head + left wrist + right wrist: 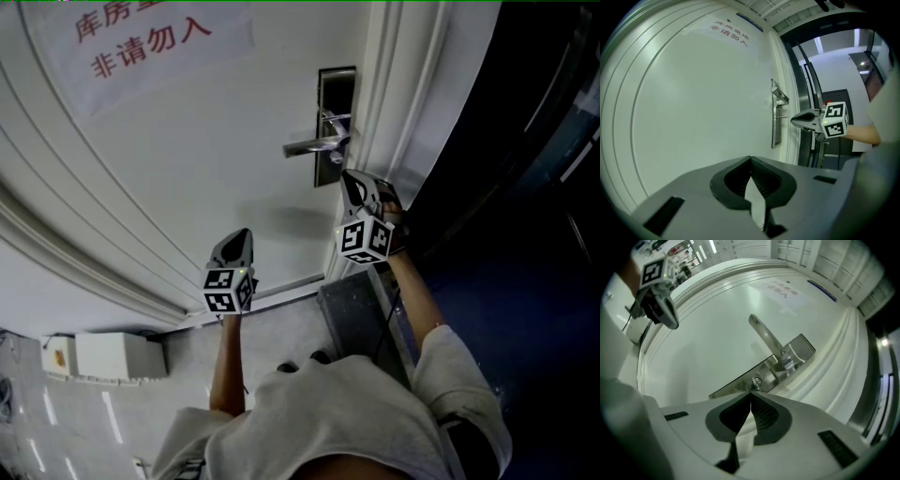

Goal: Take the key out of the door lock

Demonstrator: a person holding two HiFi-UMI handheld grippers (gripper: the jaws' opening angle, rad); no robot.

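Key (753, 383): only a small glint on the lock plate (736, 383); its lower part is covered by the closed tip of the right gripper (750, 394); touching or pinched cannot be told (jaws together); head view: key too small to resolve; door sign (141, 42) cut by top edge; unreadably small in left gripper view.

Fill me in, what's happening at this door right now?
A person is working at the white door with two handheld grippers. The right gripper, jaws shut, has its tips at the small metal key in the steel lock plate below the silver lever handle; whether it pinches the key is unclear. The left gripper hangs back, shut and empty.
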